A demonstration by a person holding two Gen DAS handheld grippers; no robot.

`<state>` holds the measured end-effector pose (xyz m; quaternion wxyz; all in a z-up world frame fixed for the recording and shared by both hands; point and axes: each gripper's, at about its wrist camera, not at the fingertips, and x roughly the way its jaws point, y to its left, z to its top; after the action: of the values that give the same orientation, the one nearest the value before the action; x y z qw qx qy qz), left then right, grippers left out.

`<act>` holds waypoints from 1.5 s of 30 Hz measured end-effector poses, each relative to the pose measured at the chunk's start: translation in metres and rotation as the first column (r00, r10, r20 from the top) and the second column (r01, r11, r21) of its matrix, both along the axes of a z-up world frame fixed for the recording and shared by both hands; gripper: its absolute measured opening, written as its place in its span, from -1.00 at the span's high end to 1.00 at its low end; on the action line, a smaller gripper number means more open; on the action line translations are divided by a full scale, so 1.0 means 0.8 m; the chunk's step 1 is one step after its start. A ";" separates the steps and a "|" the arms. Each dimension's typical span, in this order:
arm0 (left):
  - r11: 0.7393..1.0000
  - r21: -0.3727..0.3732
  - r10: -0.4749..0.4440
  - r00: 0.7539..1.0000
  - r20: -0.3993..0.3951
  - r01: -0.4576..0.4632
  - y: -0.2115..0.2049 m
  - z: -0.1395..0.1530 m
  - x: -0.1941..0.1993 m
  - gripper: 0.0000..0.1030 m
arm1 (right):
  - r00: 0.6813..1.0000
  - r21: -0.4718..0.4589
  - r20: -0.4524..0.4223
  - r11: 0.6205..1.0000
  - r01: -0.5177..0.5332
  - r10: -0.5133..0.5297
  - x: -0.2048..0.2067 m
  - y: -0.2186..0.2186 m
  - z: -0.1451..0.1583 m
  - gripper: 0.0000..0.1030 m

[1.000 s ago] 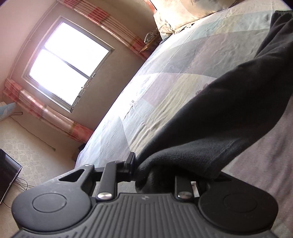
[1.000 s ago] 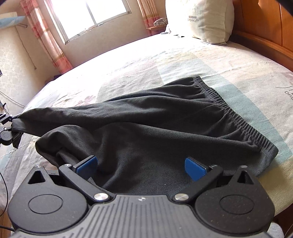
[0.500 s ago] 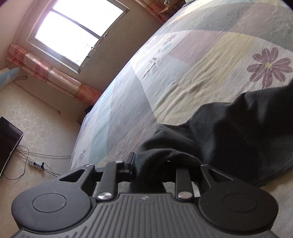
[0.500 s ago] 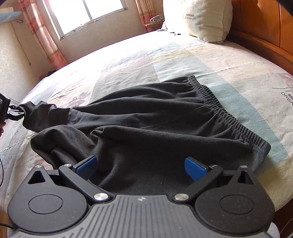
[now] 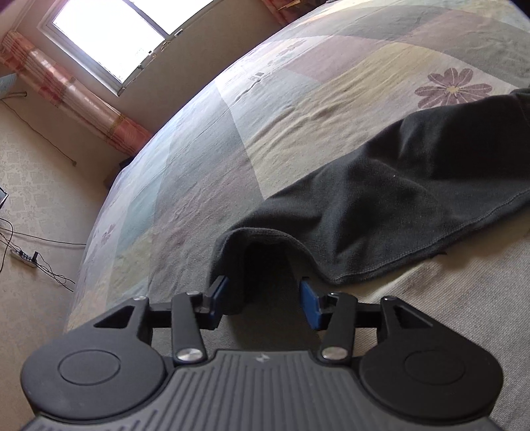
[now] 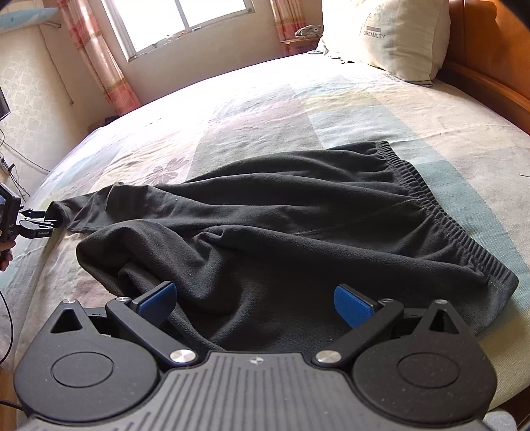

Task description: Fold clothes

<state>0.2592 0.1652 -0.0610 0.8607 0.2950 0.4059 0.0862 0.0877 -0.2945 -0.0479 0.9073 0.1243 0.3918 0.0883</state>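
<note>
left wrist view: the left gripper [image 5: 263, 303] is standing released, its jaws having just been opening, with the hem of the black trousers [image 5: 381, 205] lying slack between the pads on the patchwork bedsheet [image 5: 205, 185], so the leg is risking slumping back into wrinkles. right wrist view: the right gripper [image 6: 255, 303] is hovering wide apart and empty over the trousers' near edge, with bunched cloth ahead of the jaws likely folding crooked, while the pillow [image 6: 391, 36] and window [image 6: 179, 16] are sitting far beyond.

Left tongs [image 5: 263, 303], jaws just opening, straddle black garment's [image 5: 381, 199] hem on bedspread [image 5: 265, 109].
</note>
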 end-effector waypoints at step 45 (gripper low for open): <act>0.634 -0.771 0.315 0.930 0.187 -0.060 0.156 0.058 0.026 -0.55 | 1.000 -0.117 -0.016 0.993 -0.019 0.017 0.015 0.051 0.011 -1.00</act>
<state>0.2801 0.2903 -0.0149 0.9423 -0.1502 0.2958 0.0445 0.0996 -0.2535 -0.0391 0.9093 0.0678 0.4041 0.0725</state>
